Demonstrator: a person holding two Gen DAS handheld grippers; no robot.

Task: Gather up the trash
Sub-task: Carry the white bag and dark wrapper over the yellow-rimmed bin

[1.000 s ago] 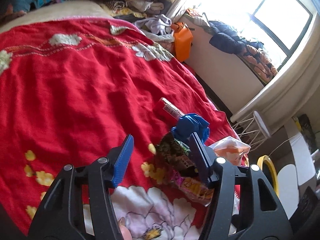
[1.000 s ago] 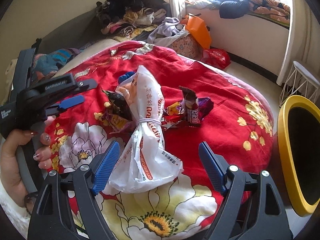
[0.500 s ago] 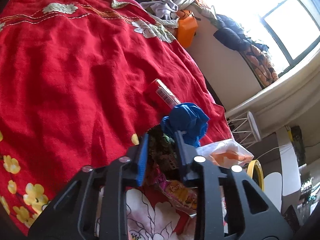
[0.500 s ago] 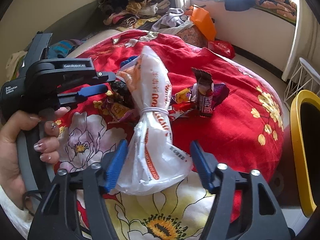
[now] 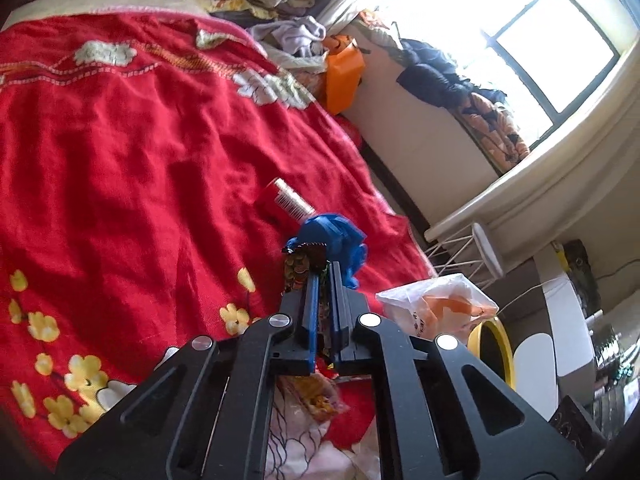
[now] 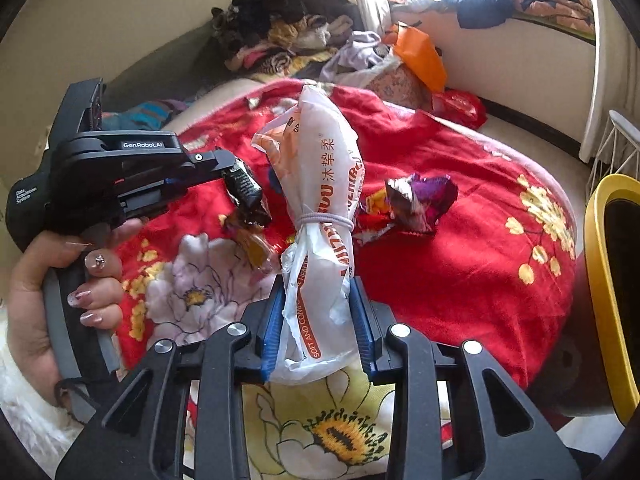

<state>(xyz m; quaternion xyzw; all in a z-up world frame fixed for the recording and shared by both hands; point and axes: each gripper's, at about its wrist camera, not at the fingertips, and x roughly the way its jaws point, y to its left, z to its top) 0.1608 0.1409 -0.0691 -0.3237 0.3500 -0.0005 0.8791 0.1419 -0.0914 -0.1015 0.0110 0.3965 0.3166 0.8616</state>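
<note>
left wrist view: the left gripper (image 5: 325,280) is squeezed tight on a dark snack wrapper (image 5: 298,266), just above the red blanket (image 5: 120,152). i think it pinches the thin edge so the wrapper lifts up without slipping. a blue crumpled thing (image 5: 334,238) lies right behind it, and a red tube (image 5: 282,202) is near.

right wrist view: the right gripper (image 6: 318,320) hugs the bottom of a white plastic bag (image 6: 320,200) tied with a hair band (image 6: 326,220), so it stands up for carrying. the bag says "soft and comfo...". the other tool says "genrobot.ai". a purple wrapper (image 6: 420,200) sits beside the bag. the yellow bin (image 6: 600,280) waits at the bed's edge.
</note>
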